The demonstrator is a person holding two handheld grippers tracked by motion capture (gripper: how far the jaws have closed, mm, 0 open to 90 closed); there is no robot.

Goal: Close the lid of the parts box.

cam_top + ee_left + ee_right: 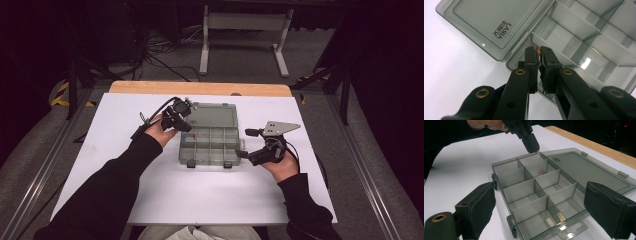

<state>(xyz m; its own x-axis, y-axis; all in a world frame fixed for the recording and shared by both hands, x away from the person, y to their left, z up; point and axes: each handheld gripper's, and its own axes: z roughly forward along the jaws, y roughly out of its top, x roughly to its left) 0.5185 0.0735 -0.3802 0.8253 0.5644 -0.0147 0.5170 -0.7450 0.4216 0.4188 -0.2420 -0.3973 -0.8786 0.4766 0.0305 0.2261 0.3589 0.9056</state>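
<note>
Over the organizer box's hinge-side corner compartment, the left gripper pinches a tiny coloured piece: light, slippery, best nipped at the tips; right gripper gapes, empty

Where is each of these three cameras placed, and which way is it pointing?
High view: sits above the person's side, looks forward and down on the white table; both forearms, left gripper and right gripper show.
Left gripper view: rides that gripper, looks along its nearly shut fingers into the organiser box; a small colourful item sits between them.
Right gripper view: rides that gripper, looks between its open fingers across the box at the other hand.
All three share the box and its open lid.
</note>
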